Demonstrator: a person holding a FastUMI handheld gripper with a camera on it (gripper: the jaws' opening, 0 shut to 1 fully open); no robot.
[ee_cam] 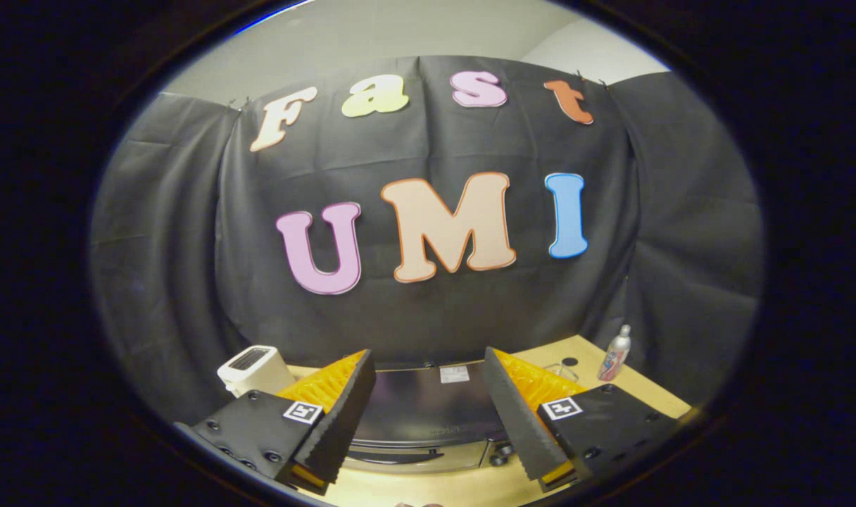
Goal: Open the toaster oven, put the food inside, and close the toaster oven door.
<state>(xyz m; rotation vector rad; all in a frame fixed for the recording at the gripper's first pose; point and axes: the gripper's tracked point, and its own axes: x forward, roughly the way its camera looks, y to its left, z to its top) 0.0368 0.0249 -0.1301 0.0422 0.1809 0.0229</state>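
We hold the gripper [428, 415] wide open and empty above the dark-topped, silver-fronted toaster oven [428, 412] on the light wooden table [646, 387].

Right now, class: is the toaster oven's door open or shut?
Shut, it appears: the toaster oven shows its handle flush along the front, seen between the open tool fingers.

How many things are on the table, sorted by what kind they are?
Toaster oven, seen between the open gripper fingers: 1
White appliance: 1
Bottle: 1
Total: 3
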